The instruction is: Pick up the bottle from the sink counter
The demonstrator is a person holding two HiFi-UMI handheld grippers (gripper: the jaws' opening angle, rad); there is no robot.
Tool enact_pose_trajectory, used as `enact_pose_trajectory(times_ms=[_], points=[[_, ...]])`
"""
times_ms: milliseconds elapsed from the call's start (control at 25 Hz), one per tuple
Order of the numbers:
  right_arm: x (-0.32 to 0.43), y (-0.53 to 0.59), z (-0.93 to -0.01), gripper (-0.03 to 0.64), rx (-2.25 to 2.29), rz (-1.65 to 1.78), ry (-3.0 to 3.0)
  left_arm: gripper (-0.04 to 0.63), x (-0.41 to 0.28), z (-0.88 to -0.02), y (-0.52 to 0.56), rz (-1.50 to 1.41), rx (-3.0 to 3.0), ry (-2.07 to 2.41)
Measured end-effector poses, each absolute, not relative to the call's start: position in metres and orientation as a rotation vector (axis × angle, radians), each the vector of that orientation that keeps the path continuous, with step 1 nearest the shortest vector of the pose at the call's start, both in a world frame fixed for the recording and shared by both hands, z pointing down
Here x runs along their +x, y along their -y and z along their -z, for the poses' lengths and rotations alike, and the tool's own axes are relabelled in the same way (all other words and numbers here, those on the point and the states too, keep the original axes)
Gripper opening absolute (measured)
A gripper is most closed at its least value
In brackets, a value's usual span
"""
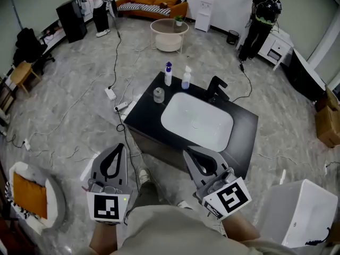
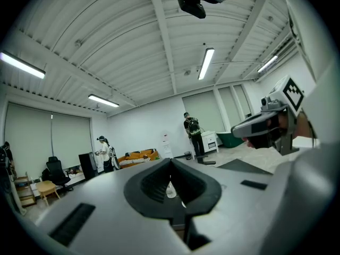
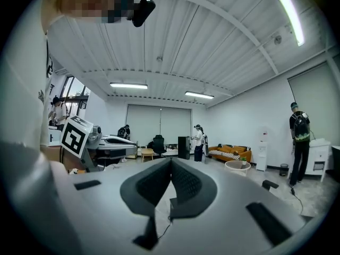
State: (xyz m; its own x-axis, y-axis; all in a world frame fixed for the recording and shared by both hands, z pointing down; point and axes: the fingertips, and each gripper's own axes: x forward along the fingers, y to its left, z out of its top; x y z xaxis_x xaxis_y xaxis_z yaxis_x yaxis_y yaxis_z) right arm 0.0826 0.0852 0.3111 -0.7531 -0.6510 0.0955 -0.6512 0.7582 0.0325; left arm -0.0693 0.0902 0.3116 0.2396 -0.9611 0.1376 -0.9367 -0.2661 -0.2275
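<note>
A black sink counter [image 1: 149,113] with a white basin stands ahead of me in the head view. At its far left corner stand a white bottle with a blue pump top [image 1: 168,75], a clear spray bottle [image 1: 186,78] and a small glass jar [image 1: 158,95]. A black faucet [image 1: 216,88] rises behind the basin. My left gripper [image 1: 119,146] hovers near the counter's front left corner, shut and holding nothing. Shut and bare too, my right gripper [image 1: 187,153] hangs over the counter's front edge. Both are well short of the bottles. The jaw tips meet in the left gripper view [image 2: 170,161] and the right gripper view [image 3: 170,160].
Cables and a power strip [image 1: 110,93] lie on the floor left of the counter. A white cabinet [image 1: 303,211] stands at lower right, an orange-cushioned seat [image 1: 29,195] at lower left. Beyond are a round table [image 1: 169,33], a sofa [image 1: 154,5] and two standing people.
</note>
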Motion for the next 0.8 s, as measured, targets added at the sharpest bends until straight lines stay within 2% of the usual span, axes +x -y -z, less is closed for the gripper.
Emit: enact_pose_trajectory(times_ms=[800], points=[[-0.066, 0.139, -0.291, -0.003, 1.192, -0.013, 2.744, 0.006, -0.206, -0.32, 0.146, 0.402, -2.582, -1.693]])
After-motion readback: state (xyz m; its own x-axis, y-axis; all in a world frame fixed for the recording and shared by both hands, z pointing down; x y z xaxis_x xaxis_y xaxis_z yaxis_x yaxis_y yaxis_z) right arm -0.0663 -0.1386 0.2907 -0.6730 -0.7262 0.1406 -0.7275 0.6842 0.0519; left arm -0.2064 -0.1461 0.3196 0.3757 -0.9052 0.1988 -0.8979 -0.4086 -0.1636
